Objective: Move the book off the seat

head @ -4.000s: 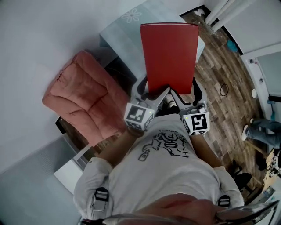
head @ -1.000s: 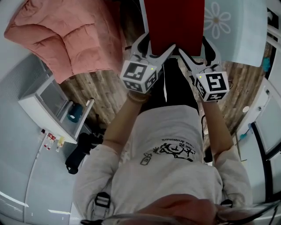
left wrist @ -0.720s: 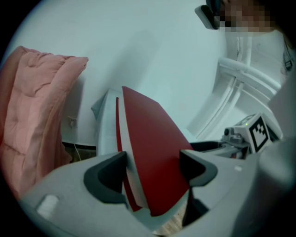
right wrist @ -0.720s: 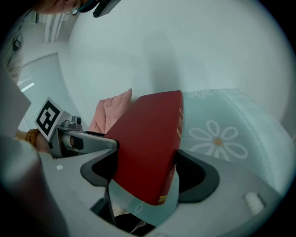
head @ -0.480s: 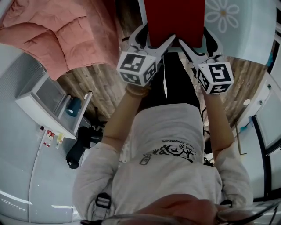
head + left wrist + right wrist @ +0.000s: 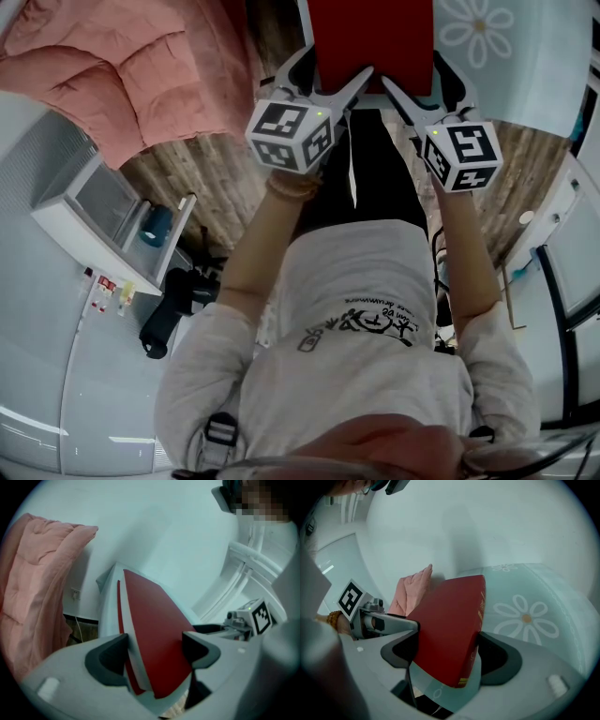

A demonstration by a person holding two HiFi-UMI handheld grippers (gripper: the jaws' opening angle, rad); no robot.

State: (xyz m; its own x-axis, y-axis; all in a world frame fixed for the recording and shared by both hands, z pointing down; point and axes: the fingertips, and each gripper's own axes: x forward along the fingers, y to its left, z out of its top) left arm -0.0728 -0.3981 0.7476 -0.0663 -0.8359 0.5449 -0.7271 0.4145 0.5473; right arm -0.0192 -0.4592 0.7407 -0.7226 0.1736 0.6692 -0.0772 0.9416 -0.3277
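So the red book (image 6: 375, 37) is being held by both hand-held grippers at once, gripped at its near end. The rest of it is pointed away towards the pale-blue daisy-print surface (image 6: 511, 66).

The left hand-held gripper (image 6: 323, 82) is clamped on the near corner furthest from the daisy. In its own view the jaws are closed on the book (image 6: 154, 630), with one pad pressed on the white page edge and the other on the red cover.

The right hand-held gripper (image 6: 422, 89) is clamped on the corner nearer the daisy. Same deal there: the book (image 6: 450, 620) is pinched between both pads, and the gold lettering on the spine is turned towards the daisy print (image 6: 525, 618).

Most of the book is seen over the edge of that daisy-print surface. Whether it's actually resting on it or just held above it can't be told from any view.

A pink quilted cushion (image 6: 122, 66) is slumped well off to the left of the daisy-print surface. A strip of wood floor (image 6: 206, 178) is left showing between the two. The same cushion (image 6: 33, 597) is caught on the far left of the left gripper view.
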